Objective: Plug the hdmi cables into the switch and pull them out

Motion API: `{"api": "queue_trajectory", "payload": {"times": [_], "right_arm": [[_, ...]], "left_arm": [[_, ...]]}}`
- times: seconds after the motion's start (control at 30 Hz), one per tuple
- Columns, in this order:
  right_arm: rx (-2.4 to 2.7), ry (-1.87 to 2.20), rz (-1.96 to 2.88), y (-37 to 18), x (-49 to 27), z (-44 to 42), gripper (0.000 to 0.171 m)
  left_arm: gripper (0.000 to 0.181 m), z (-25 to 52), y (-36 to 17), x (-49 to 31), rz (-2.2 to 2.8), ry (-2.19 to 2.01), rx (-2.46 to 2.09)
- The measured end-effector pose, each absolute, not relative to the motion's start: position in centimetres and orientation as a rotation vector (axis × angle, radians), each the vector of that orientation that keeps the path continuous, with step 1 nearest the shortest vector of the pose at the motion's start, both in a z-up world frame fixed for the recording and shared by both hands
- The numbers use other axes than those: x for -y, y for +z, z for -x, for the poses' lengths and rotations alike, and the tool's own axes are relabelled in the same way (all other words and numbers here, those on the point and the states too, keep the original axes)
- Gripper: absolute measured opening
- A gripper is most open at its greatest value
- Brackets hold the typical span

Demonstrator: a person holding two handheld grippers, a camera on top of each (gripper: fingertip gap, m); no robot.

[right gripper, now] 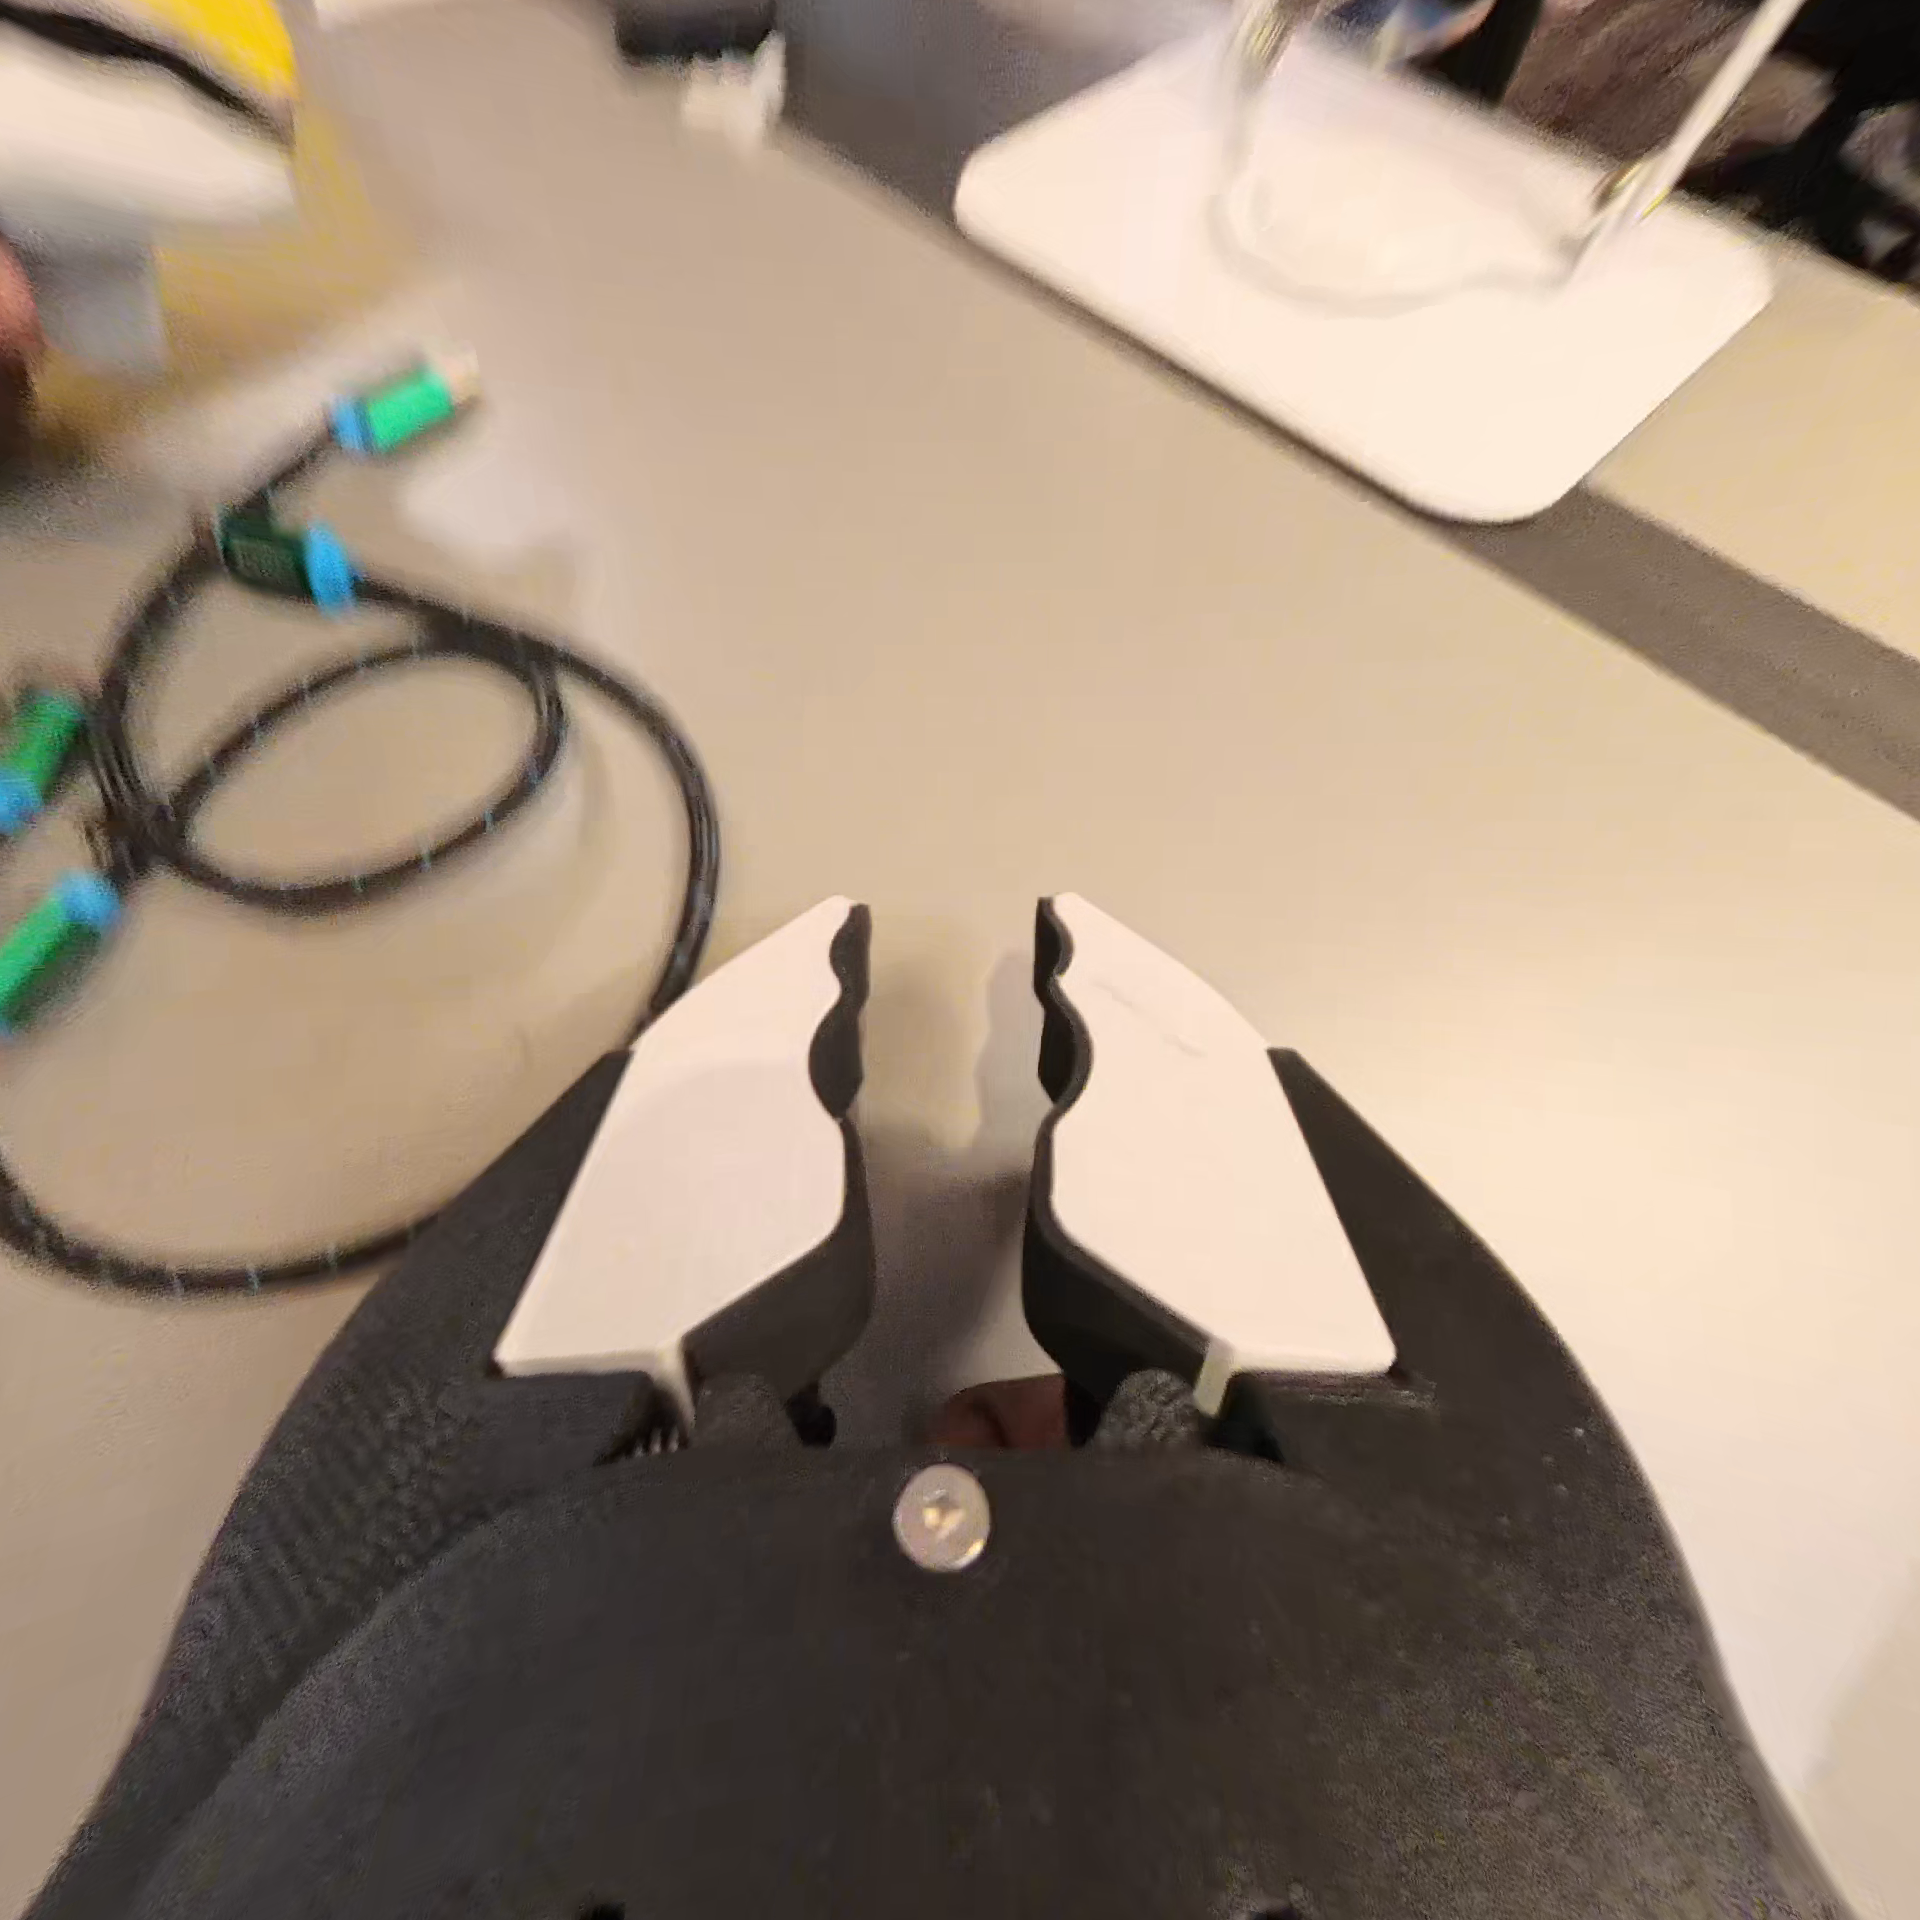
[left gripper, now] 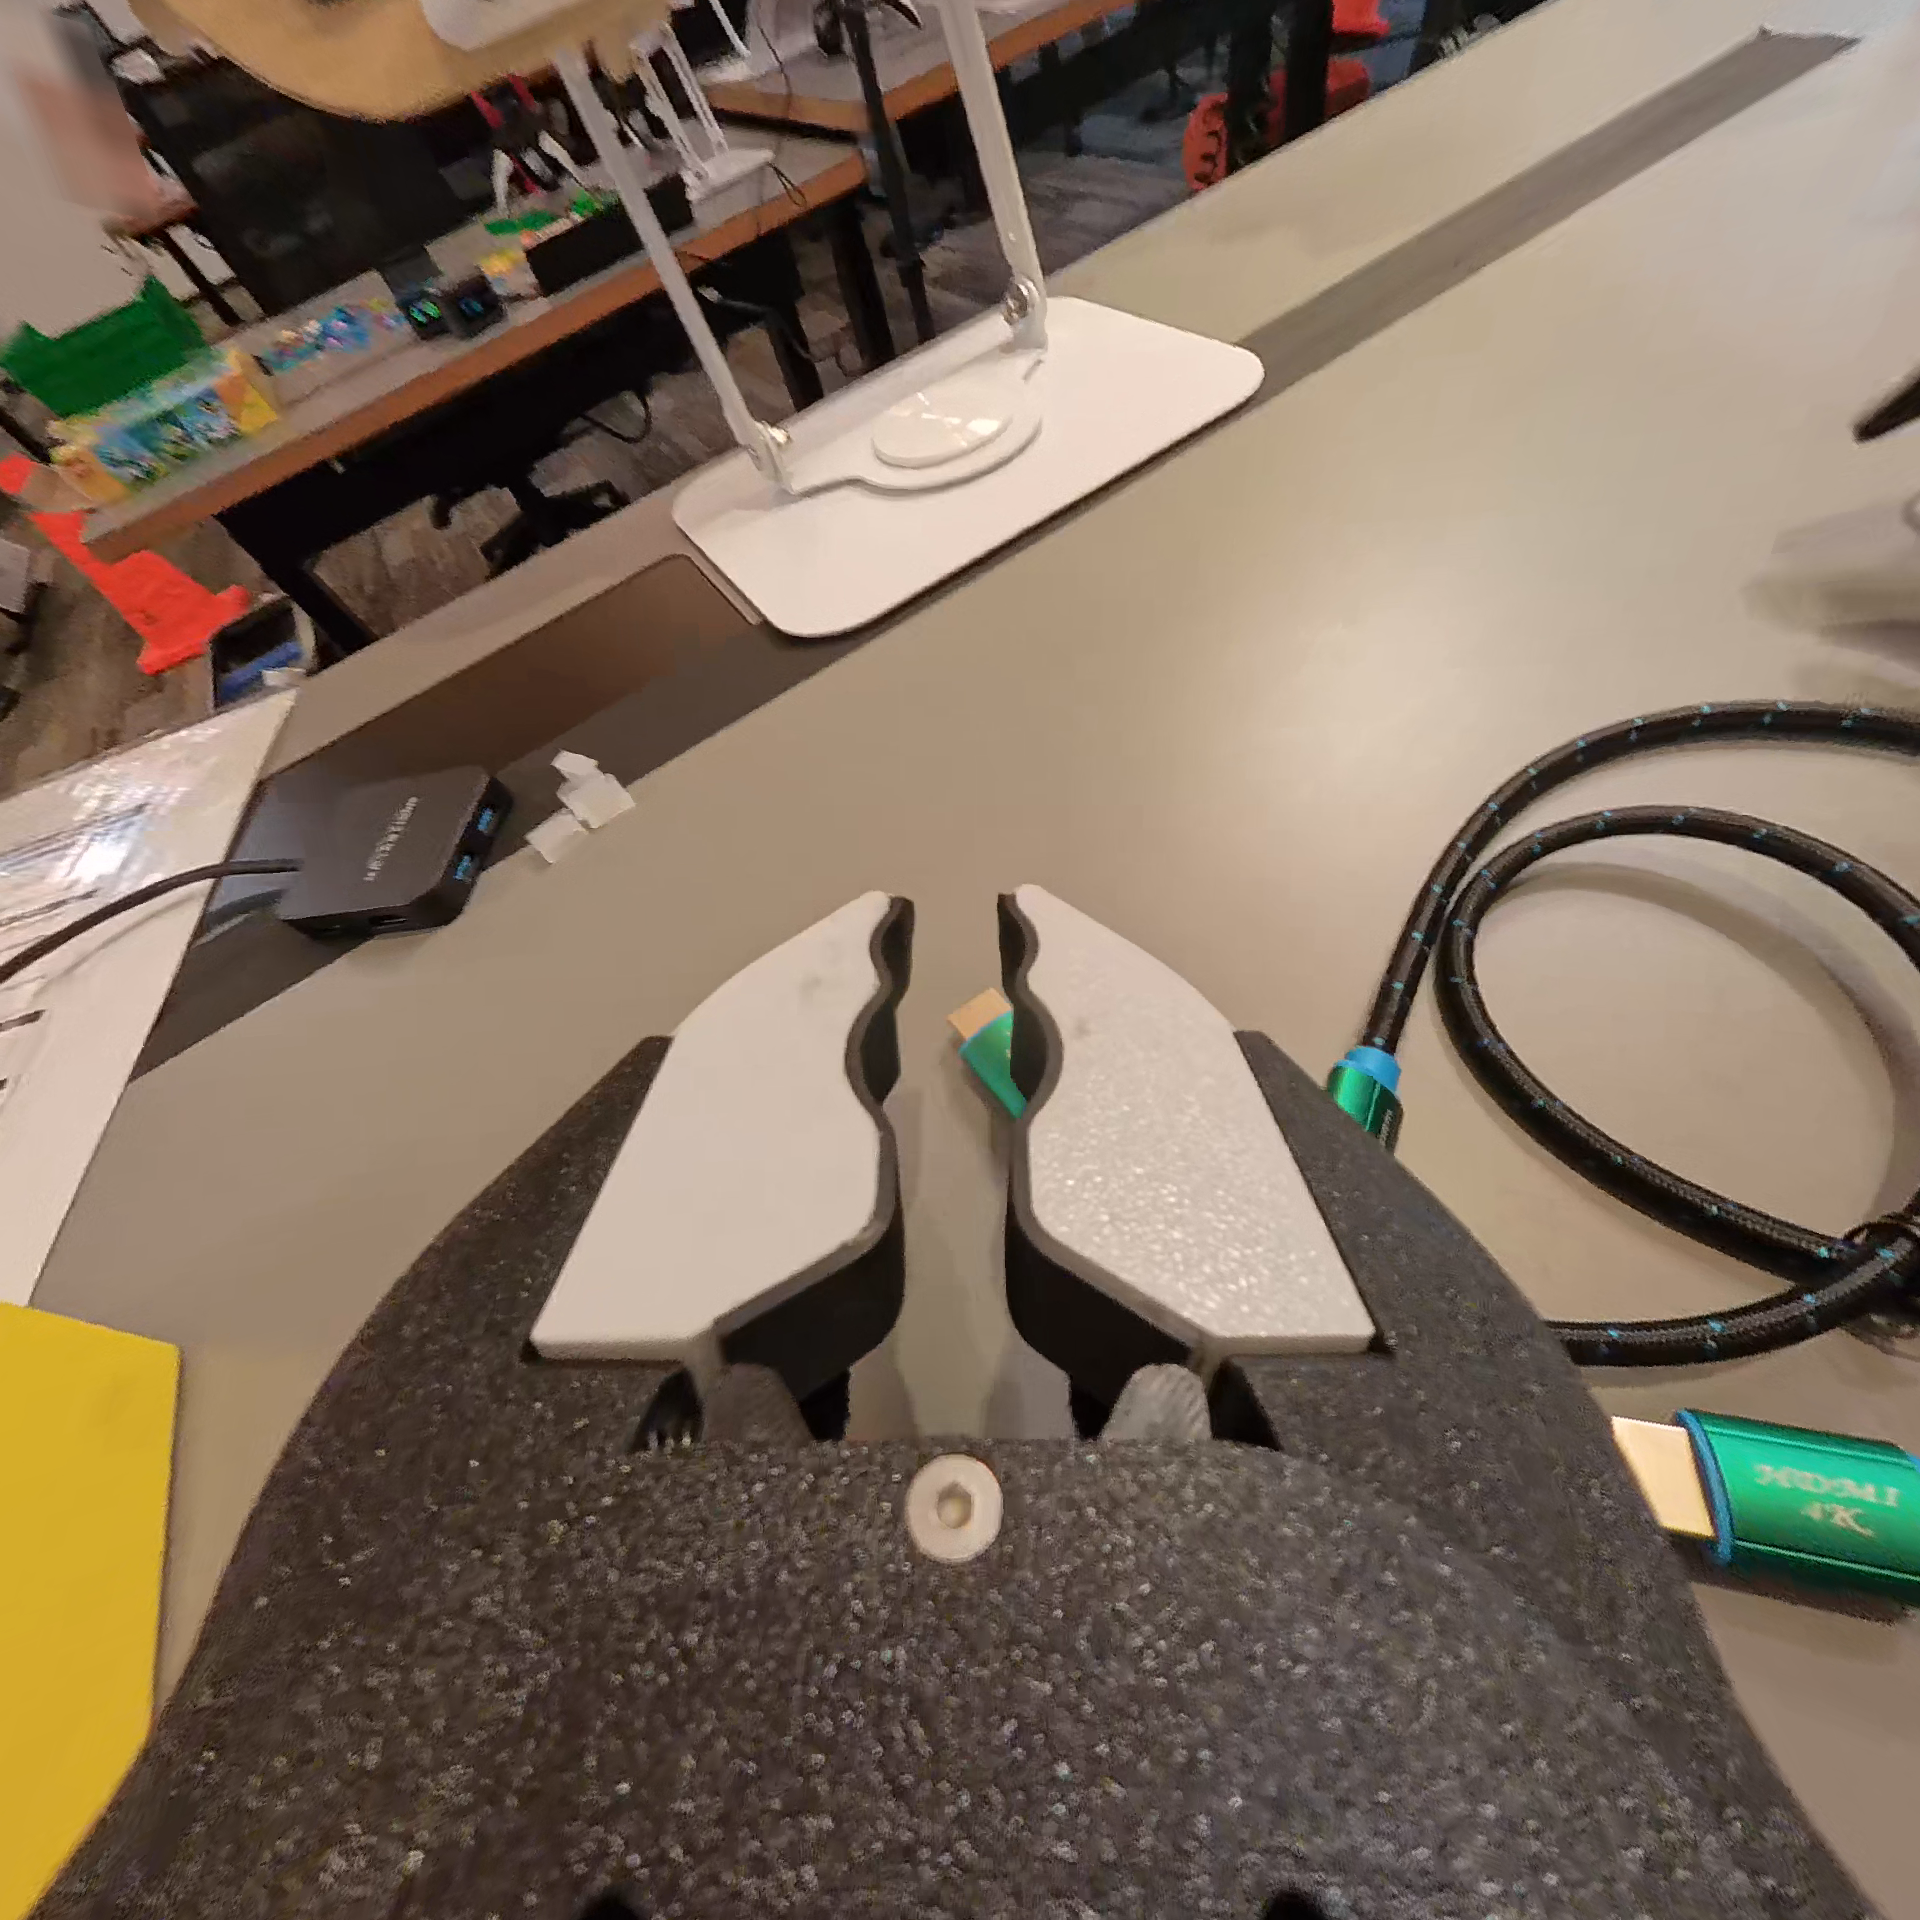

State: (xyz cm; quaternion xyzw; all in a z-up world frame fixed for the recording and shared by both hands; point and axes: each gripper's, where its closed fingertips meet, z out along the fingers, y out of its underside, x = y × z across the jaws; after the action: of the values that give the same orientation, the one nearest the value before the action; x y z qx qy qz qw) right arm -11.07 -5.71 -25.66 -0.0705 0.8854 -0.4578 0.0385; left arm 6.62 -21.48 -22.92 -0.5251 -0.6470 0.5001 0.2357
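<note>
Right now both the left gripper [left gripper: 954, 914] and right gripper [right gripper: 953, 920] are parted and empty, a green plug [left gripper: 992, 1049] lies under the left one, far from the switch [left gripper: 379, 850], so a skewed pinch could misalign it.

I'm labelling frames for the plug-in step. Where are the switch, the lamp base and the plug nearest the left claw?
switch [left gripper: 379, 847], left wrist view, its dark top face.
lamp base [left gripper: 1091, 457], left wrist view, bare white plate.
plug [left gripper: 992, 1049], left wrist view, green shell between the fingers.
</note>
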Motion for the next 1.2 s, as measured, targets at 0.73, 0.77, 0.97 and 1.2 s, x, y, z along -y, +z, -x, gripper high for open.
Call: {"api": "queue_trajectory", "payload": {"times": [0.73, 0.77, 0.97, 1.2], "right_arm": [[-2.145, -1.714, -0.225, -20.4, 3.4, 11.1, 0.034], [-2.14, -1.712, -0.221, -20.3, 3.3, 11.0, 0.034], [-2.082, -1.682, -0.244, -20.3, 2.6, 11.3, 0.034], [-2.062, -1.614, -0.262, -20.8, 2.8, 11.3, 0.034]], "left_arm": [[0.053, -8.9, -18.7, 21.8, 0.965, 1.247, 1.57], [0.053, -9.2, -18.5, 22.0, 0.938, 1.26, 1.568], [0.051, -14.1, -12.6, 22.4, 0.838, 1.523, 1.611], [0.051, -30.9, -10.3, 33.7, 0.98, 1.695, 2.434]]}}
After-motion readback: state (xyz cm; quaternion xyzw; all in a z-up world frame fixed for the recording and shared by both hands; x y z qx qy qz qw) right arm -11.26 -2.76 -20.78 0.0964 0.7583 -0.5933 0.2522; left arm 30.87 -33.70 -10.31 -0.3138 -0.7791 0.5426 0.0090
